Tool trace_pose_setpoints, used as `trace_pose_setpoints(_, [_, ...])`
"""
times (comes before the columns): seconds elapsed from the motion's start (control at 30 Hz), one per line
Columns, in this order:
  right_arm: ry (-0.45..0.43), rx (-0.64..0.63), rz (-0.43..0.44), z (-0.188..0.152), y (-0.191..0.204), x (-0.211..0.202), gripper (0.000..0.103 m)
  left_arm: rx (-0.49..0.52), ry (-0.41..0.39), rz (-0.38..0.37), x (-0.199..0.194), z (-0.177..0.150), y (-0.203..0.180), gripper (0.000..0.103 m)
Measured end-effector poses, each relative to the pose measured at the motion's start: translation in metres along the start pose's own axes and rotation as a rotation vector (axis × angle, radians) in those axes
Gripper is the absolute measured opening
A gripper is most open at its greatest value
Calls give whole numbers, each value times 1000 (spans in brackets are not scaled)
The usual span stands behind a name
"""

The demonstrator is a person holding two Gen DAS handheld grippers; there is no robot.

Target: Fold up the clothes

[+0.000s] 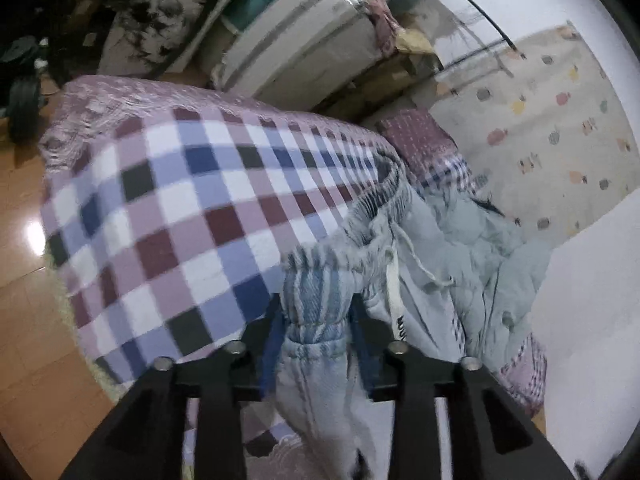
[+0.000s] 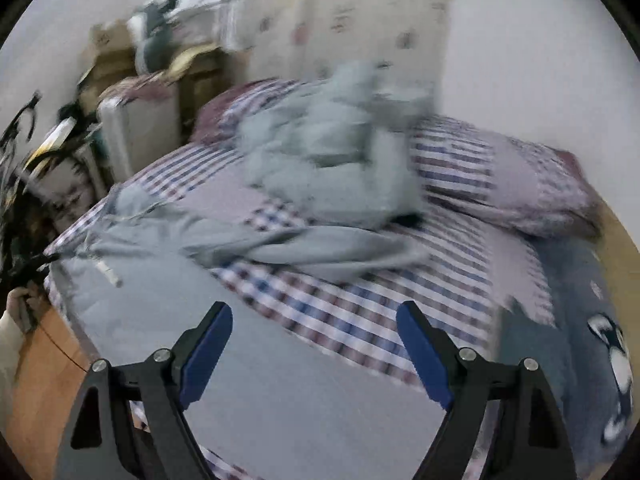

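Open stretch of checked purple, blue and white bedspread (image 2: 360,320) ahead of the right gripper (image 2: 316,344), fingers spread wide with nothing between them. Blocked farther back by a heaped pale grey-green padded jacket (image 2: 320,152) and a striped purple pillow (image 2: 508,176). Left side crowded: grey hard-shell suitcase (image 2: 136,128) hard against the bed edge.

Motion blur smears the grey clothes pile (image 2: 332,148); the trousers (image 1: 316,344) hide the left gripper's (image 1: 316,320) pads

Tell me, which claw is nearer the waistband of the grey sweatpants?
The left claw: it is clamped on the elastic waistband. The right claw hangs open over the pants' fabric, holding nothing.
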State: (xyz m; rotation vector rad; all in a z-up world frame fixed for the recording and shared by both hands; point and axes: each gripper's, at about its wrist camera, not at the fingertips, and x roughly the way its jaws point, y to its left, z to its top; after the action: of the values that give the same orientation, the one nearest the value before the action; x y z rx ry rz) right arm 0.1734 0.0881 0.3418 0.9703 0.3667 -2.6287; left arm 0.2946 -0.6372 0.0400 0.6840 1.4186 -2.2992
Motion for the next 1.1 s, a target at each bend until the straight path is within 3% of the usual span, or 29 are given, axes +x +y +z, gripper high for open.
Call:
trace_pose_setpoints(0.1, [-42, 70, -47, -25, -52, -48, 88, -46, -99, 0, -38, 8, 1, 61])
trace_pose_setpoints(0.2, [-86, 127, -94, -51, -96, -92, 89, -60, -180, -27, -78, 15, -11, 72])
trace_pose_setpoints(0.3, [-141, 167, -101, -74, -127, -122, 89, -7, -239, -65, -112, 11, -47, 81])
trace_pose_setpoints(0.4, [-195, 200, -97, -95, -154, -144, 89, 73, -257, -116, -133, -2, -100, 84])
trace_pose_setpoints(0.57, [-247, 244, -63, -113, -179, -161, 90, 254, -244, -245, -149, -52, -204, 86])
trace_pose_setpoints(0.77, [-243, 289, -5, -114, -195, -142, 92, 432, -135, -417, -126, -129, -315, 89])
trace_pose_setpoints(0.97, [-207, 285, 40, -94, -191, -93, 92, 559, -7, -517, -75, -203, -388, 89])
trace_pose_setpoints(1.1, [-193, 299, 102, -72, -181, -49, 92, 638, 33, -517, -34, -242, -416, 89])
